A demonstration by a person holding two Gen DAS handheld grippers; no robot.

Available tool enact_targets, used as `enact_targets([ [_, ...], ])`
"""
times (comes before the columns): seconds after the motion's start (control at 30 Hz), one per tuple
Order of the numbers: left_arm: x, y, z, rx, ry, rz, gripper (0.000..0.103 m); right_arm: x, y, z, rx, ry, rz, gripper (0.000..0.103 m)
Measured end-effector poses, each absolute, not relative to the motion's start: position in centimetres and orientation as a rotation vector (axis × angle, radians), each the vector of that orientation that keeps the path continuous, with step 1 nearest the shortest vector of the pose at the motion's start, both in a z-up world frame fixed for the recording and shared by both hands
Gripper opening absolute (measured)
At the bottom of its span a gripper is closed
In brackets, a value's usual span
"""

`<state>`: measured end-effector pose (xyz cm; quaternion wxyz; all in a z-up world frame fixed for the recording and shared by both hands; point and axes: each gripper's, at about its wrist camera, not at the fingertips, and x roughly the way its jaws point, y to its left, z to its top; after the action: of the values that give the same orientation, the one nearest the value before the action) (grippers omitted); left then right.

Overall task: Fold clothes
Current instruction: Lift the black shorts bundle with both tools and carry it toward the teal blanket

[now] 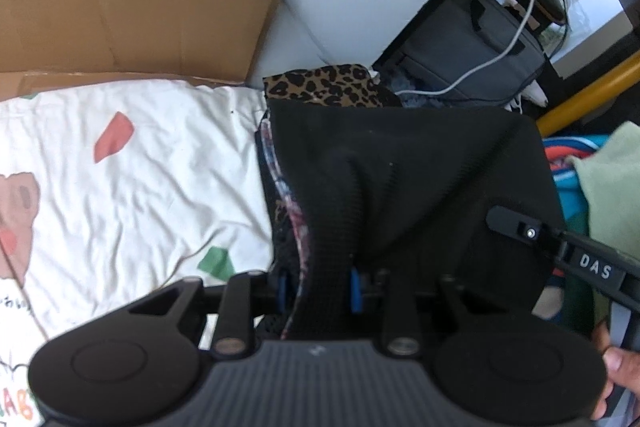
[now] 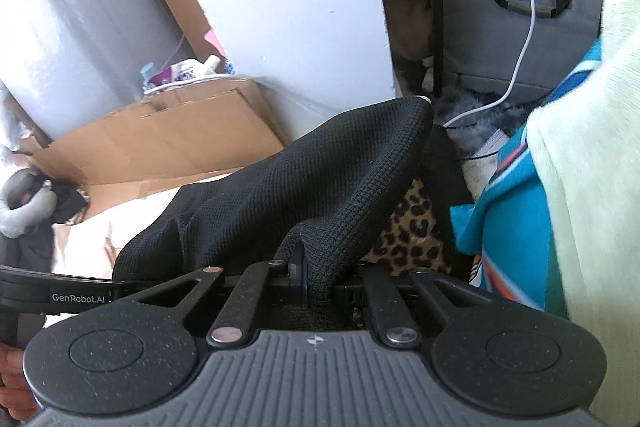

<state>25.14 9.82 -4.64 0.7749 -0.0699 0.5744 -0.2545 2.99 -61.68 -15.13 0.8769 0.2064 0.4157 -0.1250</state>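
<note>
Between both grippers a black knit (image 1: 400, 179) is held taut, pinched by the left gripper (image 1: 318, 287) at its 6 o'clock edge, clamped tight by the right gripper (image 2: 316, 279), stretched toward 12 o'clock above a leopard cloth (image 1: 320, 87).

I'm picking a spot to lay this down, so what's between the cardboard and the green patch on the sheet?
Only bare, wrinkled white sheet between cardboard and green patch; its red patch sits off to the left. Left wrist view shows it.

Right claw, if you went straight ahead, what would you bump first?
Probably the black knit garment the right claw already pinches; it drapes right ahead. Beyond it, likely the leopard-print cloth, though depth is unclear.
</note>
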Motion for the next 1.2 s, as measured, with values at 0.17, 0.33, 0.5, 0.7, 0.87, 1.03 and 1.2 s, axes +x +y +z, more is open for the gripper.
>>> enact_targets([
  [0.17,26.8,8.6,-6.5,-0.187,1.243,-0.553,0.03,5.0,-63.2,-17.0,0.391,0.878,-0.284,0.007],
  [0.33,28.6,7.8,-8.4,-0.233,1.242,-0.562,0.03,7.0,-64.4,-18.5,0.34,0.884,-0.299,0.007],
  [0.5,30.1,7.6,-9.3,-0.269,1.216,-0.574,0.03,9.2,-65.6,-19.4,0.314,0.868,-0.307,0.007],
  [0.7,31.9,6.6,-10.7,-0.267,1.179,-0.608,0.03,11.1,-66.9,-20.7,0.282,0.855,-0.326,0.007],
  [0.87,33.2,5.9,-11.7,-0.262,1.162,-0.605,0.03,12.1,-67.9,-22.2,0.288,0.852,-0.337,0.007],
  [1.03,33.8,6.0,-12.0,-0.281,1.162,-0.592,0.03,13.3,-68.6,-22.6,0.295,0.853,-0.326,0.007],
  [1.2,34.4,6.1,-12.0,-0.291,1.167,-0.564,0.03,14.8,-69.0,-22.9,0.3,0.858,-0.315,0.007],
])
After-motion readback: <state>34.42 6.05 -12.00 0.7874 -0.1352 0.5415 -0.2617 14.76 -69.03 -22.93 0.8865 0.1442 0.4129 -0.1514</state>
